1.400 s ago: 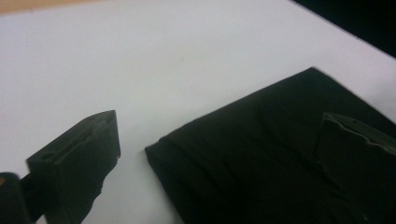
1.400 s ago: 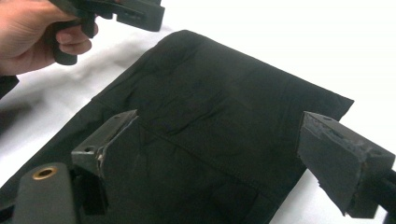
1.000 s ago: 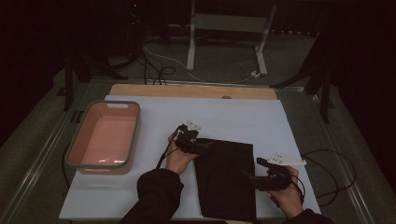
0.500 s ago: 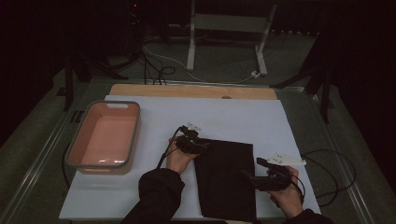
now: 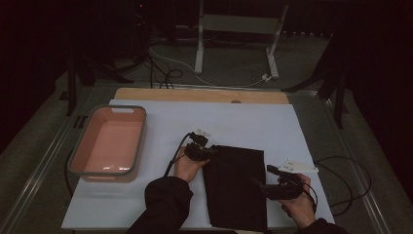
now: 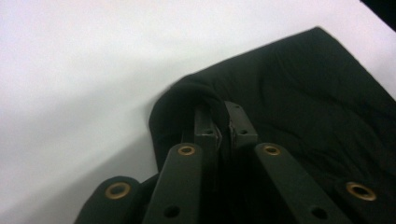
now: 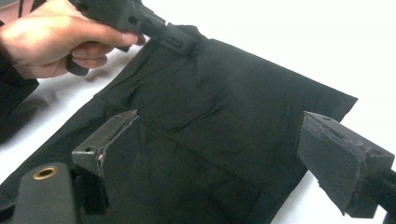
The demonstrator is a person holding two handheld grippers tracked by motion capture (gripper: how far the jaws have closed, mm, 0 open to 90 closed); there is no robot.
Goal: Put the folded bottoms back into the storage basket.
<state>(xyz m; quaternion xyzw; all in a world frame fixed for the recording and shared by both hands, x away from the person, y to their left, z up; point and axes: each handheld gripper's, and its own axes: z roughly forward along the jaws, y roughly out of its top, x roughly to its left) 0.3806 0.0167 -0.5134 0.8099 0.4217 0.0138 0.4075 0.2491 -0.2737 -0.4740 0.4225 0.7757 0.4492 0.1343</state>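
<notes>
High view: folded black cloth (image 5: 236, 187) flat on the white counter (image 5: 253, 122), long axis running near to far, pink tub (image 5: 108, 144) well apart at left. Left gripper view: left tongs (image 6: 224, 109) just closed, pinching the cloth's far-left corner. Right gripper view: right tongs (image 7: 219, 154) wide open over the cloth, nothing gripped. Next fold not yet made.

The black cloth (image 5: 236, 185) runs off the high view's edge at six o'clock; its pinched corner hides between the left gripper (image 6: 223, 122) jaws.
</notes>
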